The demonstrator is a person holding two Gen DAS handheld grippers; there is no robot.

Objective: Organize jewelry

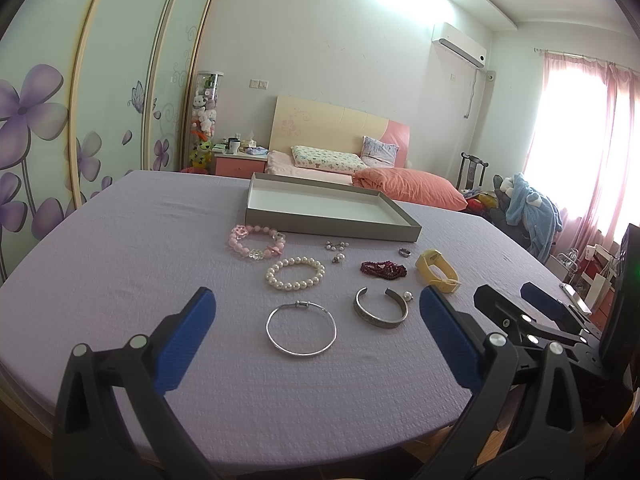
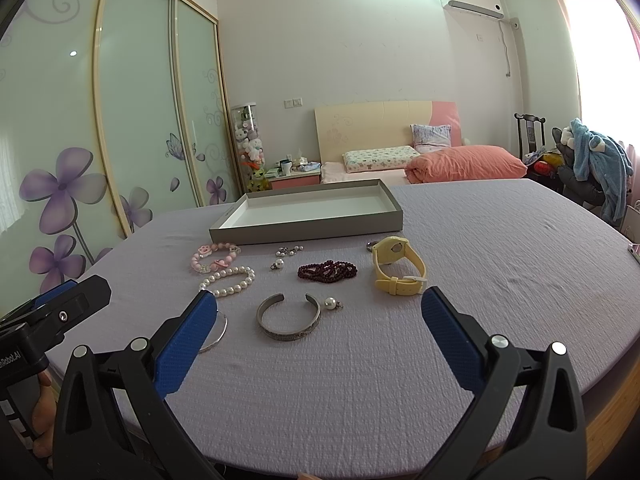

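Presently catalogued, loose on the lavender cloth: thin silver bangle, stiff, light, likely slippery, best pinched across its wire; engraved open cuff, rigid, to be taken at one arm; pearl bracelet, pink bead bracelet and garnet strand, limp, judged prone to sag; yellow watch, taken by its strap; small pearl earrings and ring, fiddly. Grey tray behind them: nothing held in it. Left gripper and right gripper: jaws spread wide, nothing held.

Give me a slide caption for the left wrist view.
Open left claw faces bracelets laid before an empty grey tray.
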